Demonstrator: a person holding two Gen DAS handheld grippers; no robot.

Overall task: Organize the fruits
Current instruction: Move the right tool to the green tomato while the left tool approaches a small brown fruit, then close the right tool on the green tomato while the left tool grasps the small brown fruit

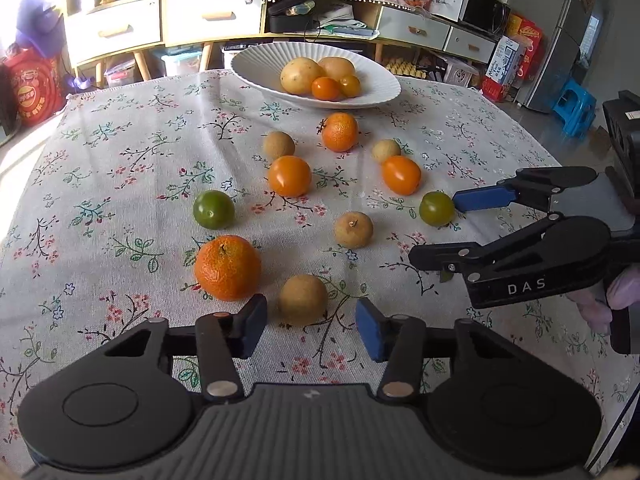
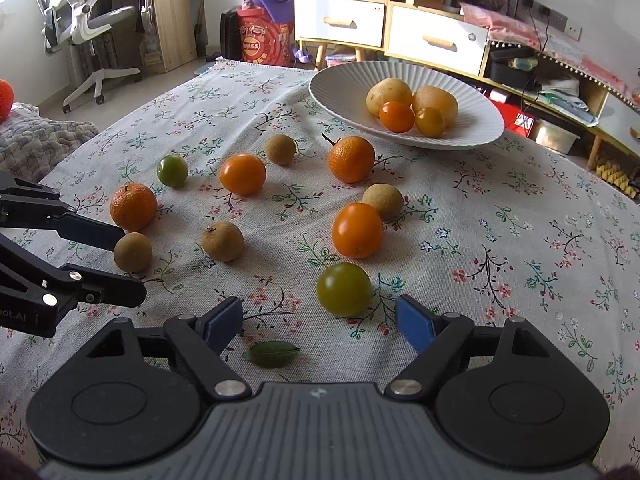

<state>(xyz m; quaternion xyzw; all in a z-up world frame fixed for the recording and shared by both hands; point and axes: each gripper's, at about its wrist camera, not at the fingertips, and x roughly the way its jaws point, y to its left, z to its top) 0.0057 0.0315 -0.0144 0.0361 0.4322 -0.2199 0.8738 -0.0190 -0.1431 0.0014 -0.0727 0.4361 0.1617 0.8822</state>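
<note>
A round tan longan (image 1: 303, 299) lies between the left gripper (image 1: 310, 330) jaws, pads not pressing it. A green tomato (image 2: 344, 289) sits between the right gripper (image 2: 320, 326) jaws, likewise untouched. Beyond both lie mandarins, orange tomatoes and more longans (all loose on the cloth); a white ribbed bowl (image 2: 472, 136) holds four pieces.

The right claw (image 2: 318, 322) hangs with jaws apart around a green tomato (image 2: 344, 289) on the floral tablecloth (image 2: 500, 240).
</note>
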